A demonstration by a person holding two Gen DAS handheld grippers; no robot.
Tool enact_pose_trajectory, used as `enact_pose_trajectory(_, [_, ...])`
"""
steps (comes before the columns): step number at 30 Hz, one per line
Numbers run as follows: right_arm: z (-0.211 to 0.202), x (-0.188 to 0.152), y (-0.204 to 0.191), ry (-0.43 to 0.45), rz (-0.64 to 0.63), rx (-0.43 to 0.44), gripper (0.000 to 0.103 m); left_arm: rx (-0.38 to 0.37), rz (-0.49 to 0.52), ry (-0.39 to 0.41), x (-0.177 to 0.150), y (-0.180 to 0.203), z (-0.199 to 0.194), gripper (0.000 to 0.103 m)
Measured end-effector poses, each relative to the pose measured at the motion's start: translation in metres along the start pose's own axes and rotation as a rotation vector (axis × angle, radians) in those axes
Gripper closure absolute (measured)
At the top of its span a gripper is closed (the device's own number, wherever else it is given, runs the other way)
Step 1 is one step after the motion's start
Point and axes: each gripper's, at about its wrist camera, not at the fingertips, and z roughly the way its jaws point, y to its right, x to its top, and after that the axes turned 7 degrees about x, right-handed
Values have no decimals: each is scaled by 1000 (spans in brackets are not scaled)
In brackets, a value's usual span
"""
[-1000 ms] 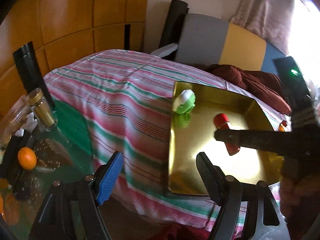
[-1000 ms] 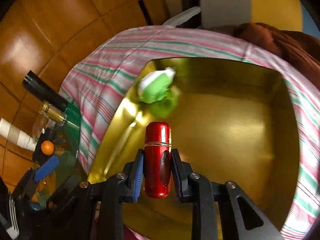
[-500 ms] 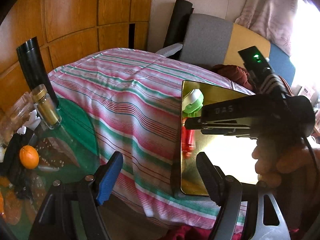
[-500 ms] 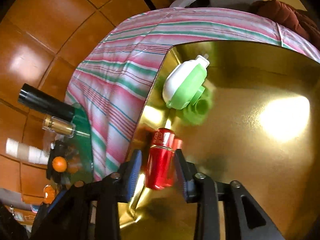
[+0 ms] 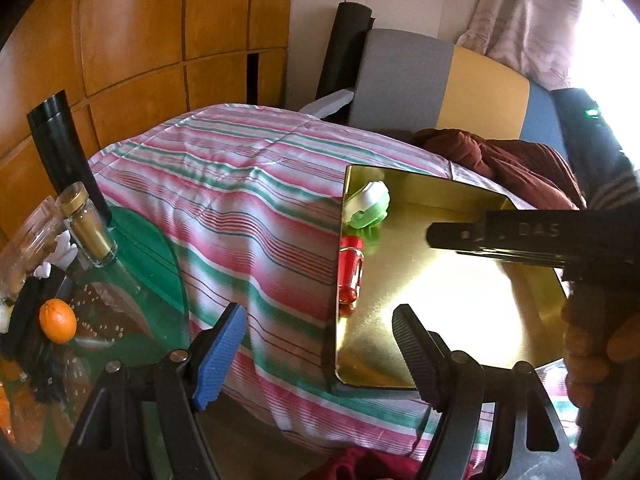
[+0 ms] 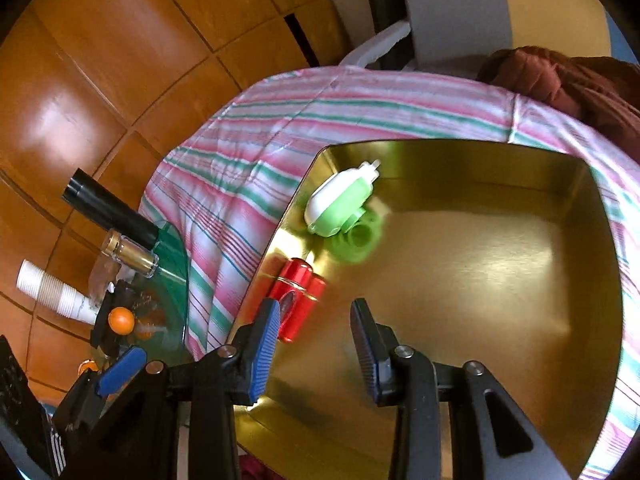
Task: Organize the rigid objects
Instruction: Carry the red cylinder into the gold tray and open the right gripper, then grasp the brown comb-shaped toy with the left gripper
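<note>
A gold tray (image 5: 448, 300) (image 6: 500, 280) lies on the striped cloth. A red metallic bottle (image 5: 351, 270) (image 6: 298, 294) lies in it against the left wall. A green and white plastic piece (image 5: 370, 204) (image 6: 340, 208) lies beyond it in the far left corner. My right gripper (image 6: 314, 346) is open and empty, just behind the red bottle; its dark body (image 5: 532, 240) shows over the tray in the left wrist view. My left gripper (image 5: 316, 344) is open and empty, near the tray's near left corner.
A green glass table (image 5: 132, 280) at the left holds a gold-capped jar (image 5: 86, 226), an orange (image 5: 58, 320) and a black cylinder (image 5: 64, 156). White cups (image 6: 52, 290) are stacked there. A brown cloth (image 5: 508, 164) and a chair (image 5: 404, 80) are behind the tray.
My right gripper carried the red bottle to the tray's left wall, opened and let go of it, then drew back a little. The left gripper stayed open and roughly in place.
</note>
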Motion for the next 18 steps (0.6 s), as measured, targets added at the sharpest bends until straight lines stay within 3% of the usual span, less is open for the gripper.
enact_pose_trajectory(11, [-61,-22,32,122,-8,-100,67,-8,66,-1,1,24,-4,27])
enact_pose_trajectory(18, [-120,-43,92,196,88,-202,66,-51,109,5,2,43,-8,27])
